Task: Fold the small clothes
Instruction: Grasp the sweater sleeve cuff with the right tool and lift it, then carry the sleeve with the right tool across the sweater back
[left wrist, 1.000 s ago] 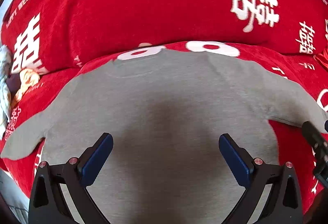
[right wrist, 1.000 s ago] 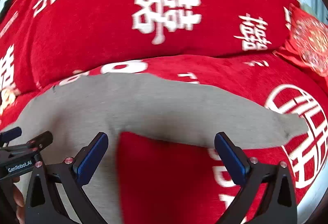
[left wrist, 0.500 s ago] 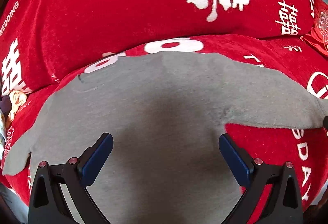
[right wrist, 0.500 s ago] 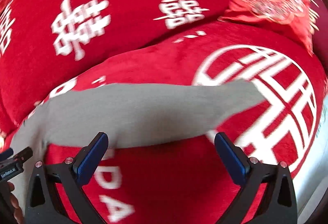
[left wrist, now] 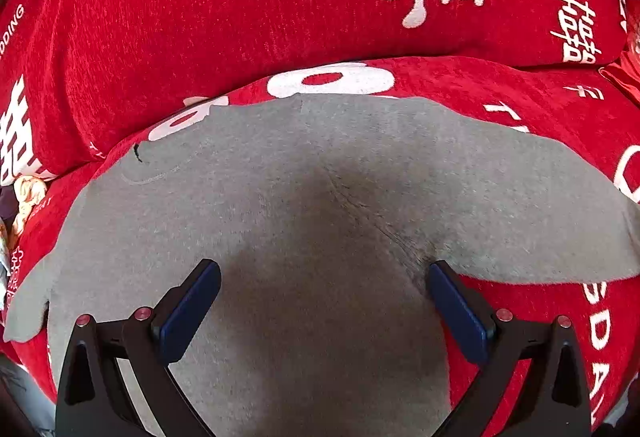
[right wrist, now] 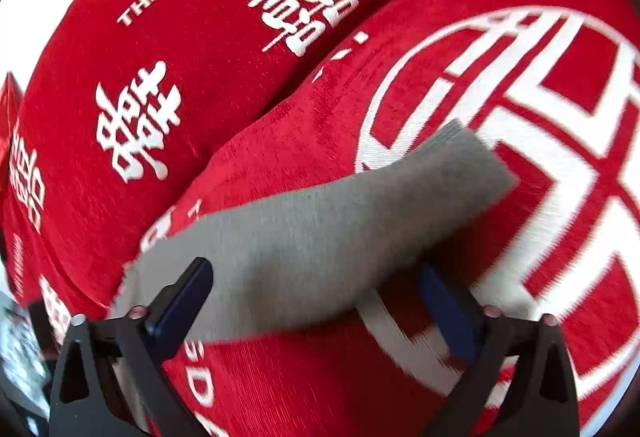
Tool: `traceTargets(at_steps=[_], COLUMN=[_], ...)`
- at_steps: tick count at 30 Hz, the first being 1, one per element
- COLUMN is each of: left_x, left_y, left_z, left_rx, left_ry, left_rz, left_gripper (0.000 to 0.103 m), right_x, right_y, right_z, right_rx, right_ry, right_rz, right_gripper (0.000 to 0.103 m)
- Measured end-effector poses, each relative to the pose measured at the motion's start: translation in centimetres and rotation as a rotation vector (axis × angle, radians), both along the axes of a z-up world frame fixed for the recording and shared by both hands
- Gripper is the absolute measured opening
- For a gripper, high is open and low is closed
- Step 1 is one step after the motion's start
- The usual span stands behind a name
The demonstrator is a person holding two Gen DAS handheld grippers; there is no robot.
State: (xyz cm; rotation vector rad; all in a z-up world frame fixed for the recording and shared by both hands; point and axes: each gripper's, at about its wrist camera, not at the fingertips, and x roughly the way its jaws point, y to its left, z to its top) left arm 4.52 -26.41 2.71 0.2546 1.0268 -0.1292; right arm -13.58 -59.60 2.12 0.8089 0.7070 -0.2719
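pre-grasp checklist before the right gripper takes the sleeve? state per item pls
1. Grey long-sleeved knit top lies spread on the red sofa cover with white print: ok.
2. Right sleeve extended, cuff free: ok.
3. Right gripper over the sleeve, jaws just been closing a little, still wide, pads not pressing cloth: ok.
4. Left gripper open above the body of the top, holding nothing: ok.
5. Left sleeve flat: cannot tell, only its end shows at the frame edge.
6. Wrinkles: not ok, a crease runs toward the right armpit.
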Motion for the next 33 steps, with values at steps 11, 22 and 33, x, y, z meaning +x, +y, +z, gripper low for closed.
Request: traceTargets(at_steps=[11, 22, 33], left_x=[2.6, 3.9, 4.0], left_y=[1.3, 0.0, 0.5], left_z=[0.1, -1.3, -1.5], left_rx=[-0.043, -0.061, -0.084], left_ry=[0.02, 0.082, 0.091], left_rz=[0.05, 0.018, -0.002], left_gripper=[0.103, 0.103, 0.103], right_x=[0.8, 1.2, 0.8], right_y=[-2.4, -1.6, -3.6], right_z=[0.1, 1.7, 0.1], right_rx=[-0.029, -0.186, -0.095], right_ry=[-0.059, 0.027, 0.056], right_rz=[-0.017, -0.007, -0.053], right_gripper=[0.005, 0.006, 0.007])
